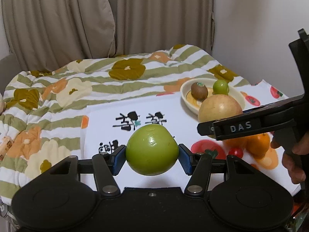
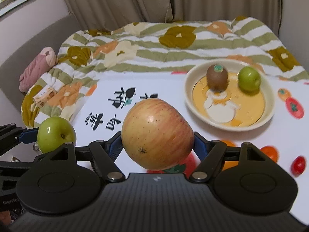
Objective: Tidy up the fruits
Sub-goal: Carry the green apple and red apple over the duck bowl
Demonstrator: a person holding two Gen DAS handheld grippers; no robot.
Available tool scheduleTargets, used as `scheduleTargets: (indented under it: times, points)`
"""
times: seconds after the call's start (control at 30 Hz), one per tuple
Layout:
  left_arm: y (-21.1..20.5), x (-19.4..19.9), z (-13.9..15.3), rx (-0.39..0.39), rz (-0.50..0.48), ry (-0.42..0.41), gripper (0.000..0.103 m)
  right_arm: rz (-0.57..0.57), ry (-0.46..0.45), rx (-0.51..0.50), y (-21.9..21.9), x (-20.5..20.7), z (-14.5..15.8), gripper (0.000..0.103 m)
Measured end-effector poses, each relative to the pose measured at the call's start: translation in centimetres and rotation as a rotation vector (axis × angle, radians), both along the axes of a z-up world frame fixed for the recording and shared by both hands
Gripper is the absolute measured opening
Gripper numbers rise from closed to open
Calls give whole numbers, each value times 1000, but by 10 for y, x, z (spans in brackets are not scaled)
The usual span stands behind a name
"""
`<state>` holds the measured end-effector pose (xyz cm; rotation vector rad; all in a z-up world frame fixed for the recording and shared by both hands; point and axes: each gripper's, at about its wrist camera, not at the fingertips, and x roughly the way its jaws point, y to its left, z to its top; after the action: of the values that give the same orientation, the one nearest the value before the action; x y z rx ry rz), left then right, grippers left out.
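My left gripper (image 1: 152,154) is shut on a green apple (image 1: 152,149), its blue pads pressing both sides, lifted above the white printed cloth (image 1: 108,119). My right gripper (image 2: 157,141) is shut on a large red-yellow apple (image 2: 157,133), also held above the cloth. In the left wrist view that apple (image 1: 220,110) shows behind the right gripper's black finger. In the right wrist view the green apple (image 2: 56,134) appears at the left. A cream bowl (image 2: 270,114) at the right holds a kiwi (image 2: 217,77) and a small green fruit (image 2: 249,79).
A flowered striped quilt (image 1: 67,89) covers the bed behind the cloth. An orange (image 1: 258,145) and a cherry tomato (image 1: 236,152) lie on the cloth at the right. A pink bundle (image 2: 38,67) and a small packet (image 2: 45,95) sit at the quilt's left. Curtains hang behind.
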<state>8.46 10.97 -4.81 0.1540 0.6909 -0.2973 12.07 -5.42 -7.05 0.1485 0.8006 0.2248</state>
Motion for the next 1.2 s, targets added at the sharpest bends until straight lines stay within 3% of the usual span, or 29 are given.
scheduleTargets:
  times: [0.27,0.57,0.97,1.2]
  points:
    - [-33,0,27,-22,29,-37,62,-1,-44,-2,-47,-5,34,89]
    - [-83,17,37,-41,43,-43,62,0,-52,-25,-110,9,42,89]
    - [-151,66,14,-20,21,-1,62,24,-43,-45,-184,57,19,89]
    - [-178,102,-16,3,12,71,62,56,-25,-55,-203,86,0,89]
